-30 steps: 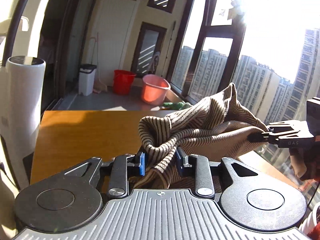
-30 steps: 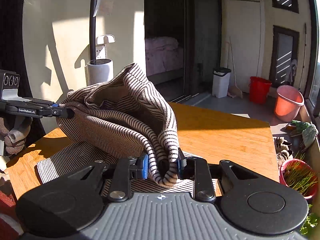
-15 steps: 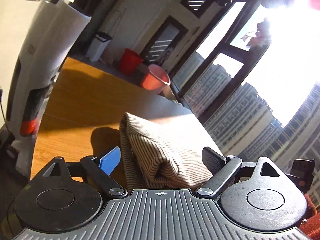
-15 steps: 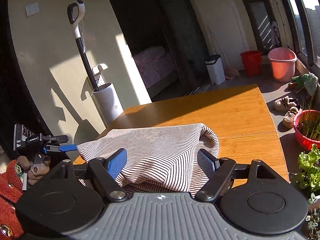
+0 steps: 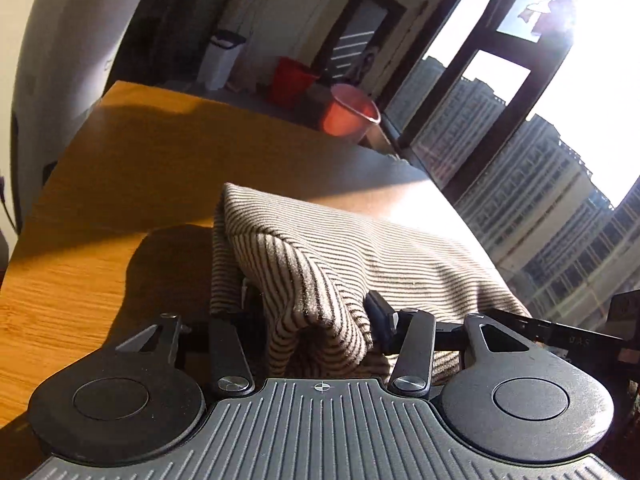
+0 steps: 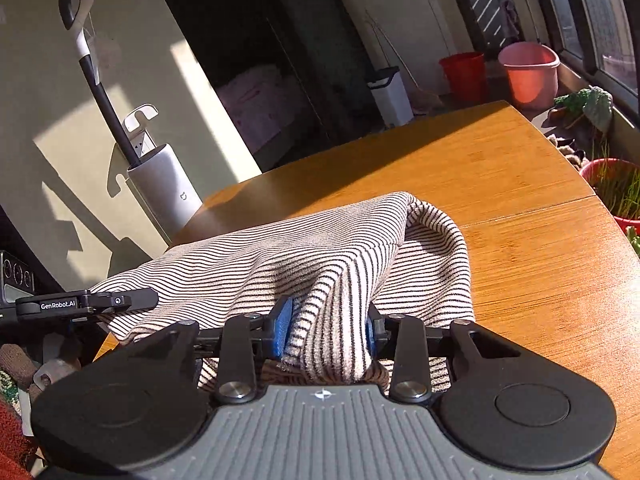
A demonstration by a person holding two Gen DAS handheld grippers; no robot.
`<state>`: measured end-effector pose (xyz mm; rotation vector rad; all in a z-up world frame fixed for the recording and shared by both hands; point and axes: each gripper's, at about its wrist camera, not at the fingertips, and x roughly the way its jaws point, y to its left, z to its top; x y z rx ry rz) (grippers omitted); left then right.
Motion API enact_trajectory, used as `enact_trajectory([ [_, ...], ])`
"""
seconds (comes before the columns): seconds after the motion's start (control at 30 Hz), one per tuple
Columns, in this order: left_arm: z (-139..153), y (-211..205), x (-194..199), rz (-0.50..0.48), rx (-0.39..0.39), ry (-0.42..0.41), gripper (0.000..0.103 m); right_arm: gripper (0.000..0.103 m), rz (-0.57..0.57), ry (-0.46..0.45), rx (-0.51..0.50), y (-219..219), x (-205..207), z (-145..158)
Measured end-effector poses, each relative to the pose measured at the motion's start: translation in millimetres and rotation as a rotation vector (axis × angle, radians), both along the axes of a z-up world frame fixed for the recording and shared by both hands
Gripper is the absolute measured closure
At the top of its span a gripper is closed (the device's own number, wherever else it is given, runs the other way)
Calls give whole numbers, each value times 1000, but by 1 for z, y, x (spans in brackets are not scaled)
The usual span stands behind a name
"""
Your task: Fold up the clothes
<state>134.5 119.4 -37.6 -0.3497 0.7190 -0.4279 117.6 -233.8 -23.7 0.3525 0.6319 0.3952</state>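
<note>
Cloth point(image 5: 360, 252) bunched in my closing left gripper point(image 5: 312, 312) & right gripper point(image 6: 326, 326), both angled down; label "GenRobot.AI".

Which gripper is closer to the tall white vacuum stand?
Left. The left gripper, jaws closing on the striped cloth, is on the side beside the white vacuum stand. The right gripper, jaws also closing on it, is across the cloth, farther away.
</note>
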Motion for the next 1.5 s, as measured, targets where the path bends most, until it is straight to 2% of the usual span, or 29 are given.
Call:
enact_trajectory([
  [0.07,14,2,-9,-25,-18,-41,61,77,6,-34,46,-11,-7,16],
  [0.17,29,6,-24,-56,-43,-79,62,77,6,-69,45,-22,-22,29],
  [0.27,22,10,-35,-69,-40,-57,61,77,5,-29,5,-22,-30,13],
  [0.33,2,12,-37,-55,-3,-3,61,73,-3,16,-45,-19,-32,-5],
  [0.37,-4,15,-36,-41,-2,14,61,66,-11,34,-71,-17,-33,-13],
  [0.43,-17,23,-34,-13,-2,47,62,59,-11,28,-79,-16,-37,-20],
  [0.47,-13,27,-35,2,-2,36,60,49,-7,29,-79,-17,-38,-18],
  [0.5,-9,31,-35,17,-1,25,53,32,-4,22,-84,-17,-38,-15],
  [0.53,-5,36,-35,32,-1,13,50,24,-4,0,-98,-18,-39,-11],
  [0.57,-1,40,-36,47,0,1,45,10,-5,-22,-115,-17,-41,-6],
  [0.6,8,41,-37,53,3,-21,43,3,-7,-48,-139,-17,-41,0],
  [0.63,14,44,-39,54,-1,-37,40,1,-7,-77,-166,-15,-42,5],
  [0.7,31,42,-45,33,-35,-77,26,0,-4,-127,-202,-12,-40,15],
  [0.77,39,37,-52,-29,-83,-95,18,0,-2,-161,-213,-7,-34,21],
  [0.87,32,17,-57,-189,-184,-37,6,0,-5,-191,-189,0,-18,24],
  [0.9,27,10,-57,-241,-221,-6,6,0,-7,-199,-176,3,-12,24],
  [1.0,8,-10,-55,-304,-236,77,5,0,-2,-165,-93,5,7,16],
  [1.1,-3,-20,-51,-300,-182,100,5,0,8,-87,-19,5,23,-1],
  [1.2,-2,-22,-47,-283,-143,74,5,0,-3,-33,-35,7,23,-18],
  [1.33,-2,-24,-26,-240,-56,22,5,0,37,11,42,6,11,-27],
  [1.4,-1,-25,-8,-210,-17,4,5,0,69,6,16,14,1,-27],
  [1.5,2,-25,29,-144,-11,15,3,0,161,0,-56,38,-14,-25],
])
